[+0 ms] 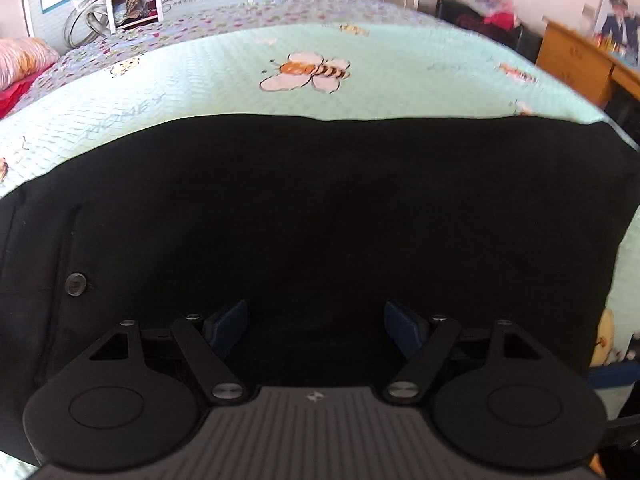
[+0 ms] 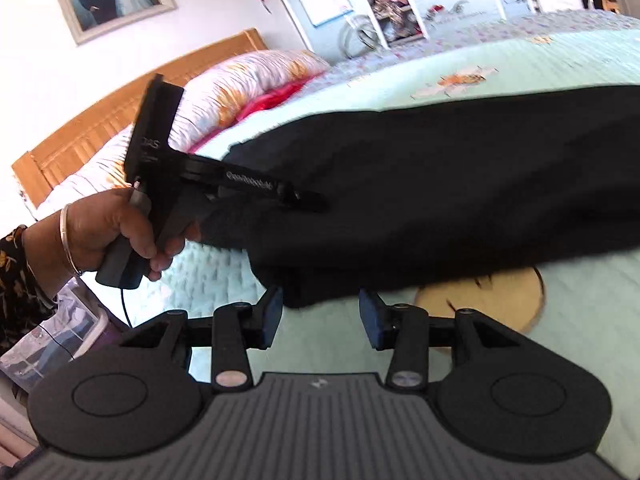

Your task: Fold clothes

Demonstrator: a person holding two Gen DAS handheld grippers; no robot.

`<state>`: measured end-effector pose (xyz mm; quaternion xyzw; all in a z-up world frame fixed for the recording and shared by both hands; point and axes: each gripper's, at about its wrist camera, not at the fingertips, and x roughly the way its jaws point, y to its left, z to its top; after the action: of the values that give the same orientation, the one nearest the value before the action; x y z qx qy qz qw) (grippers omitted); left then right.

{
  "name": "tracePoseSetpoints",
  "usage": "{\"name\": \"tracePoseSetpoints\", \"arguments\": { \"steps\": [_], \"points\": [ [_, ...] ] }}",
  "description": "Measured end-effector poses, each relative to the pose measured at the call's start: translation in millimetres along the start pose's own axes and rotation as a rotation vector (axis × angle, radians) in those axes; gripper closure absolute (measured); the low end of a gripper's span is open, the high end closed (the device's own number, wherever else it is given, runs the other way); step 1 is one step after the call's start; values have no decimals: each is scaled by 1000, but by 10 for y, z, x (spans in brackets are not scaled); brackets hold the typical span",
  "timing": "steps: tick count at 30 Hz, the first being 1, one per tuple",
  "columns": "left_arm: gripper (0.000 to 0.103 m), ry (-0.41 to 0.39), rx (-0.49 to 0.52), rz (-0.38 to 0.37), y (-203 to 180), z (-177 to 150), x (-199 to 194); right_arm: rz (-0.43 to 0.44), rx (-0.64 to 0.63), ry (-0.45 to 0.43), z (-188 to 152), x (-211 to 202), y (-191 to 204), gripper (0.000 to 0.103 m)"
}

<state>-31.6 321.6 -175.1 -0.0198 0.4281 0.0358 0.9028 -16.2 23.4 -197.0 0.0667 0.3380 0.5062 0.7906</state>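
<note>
Left gripper (image 1: 316,326) jaws wide apart over black garment (image 1: 320,208) on bedspread (image 1: 200,76).

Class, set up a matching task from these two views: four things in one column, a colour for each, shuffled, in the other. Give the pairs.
Things:
1. garment
2. bedspread
3. headboard
4. pads

Colours:
A. orange-brown
B. blue
C. black
D. pale green

Pairs: 1-C, 2-D, 3-A, 4-B

One black garment (image 1: 320,208), two grippers (image 1: 316,322)
</note>
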Motion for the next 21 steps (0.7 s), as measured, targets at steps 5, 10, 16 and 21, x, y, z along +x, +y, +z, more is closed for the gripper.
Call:
{"name": "tracePoseSetpoints", "arguments": {
  "steps": [5, 10, 16, 21],
  "points": [
    [19, 29, 5, -2, 35, 40, 75, 10, 0, -10, 12, 88, -40, 57],
    [12, 79, 24, -8, 5, 119, 155, 51, -148, 9, -54, 71, 196, 53],
    [11, 142, 55, -6, -45, 225, 239, 36, -318, 7, -39, 263, 318, 39],
    [10, 169, 100, 15, -98, 269, 287, 147, -281, 44, -100, 466, 450, 32]
  ]
}}
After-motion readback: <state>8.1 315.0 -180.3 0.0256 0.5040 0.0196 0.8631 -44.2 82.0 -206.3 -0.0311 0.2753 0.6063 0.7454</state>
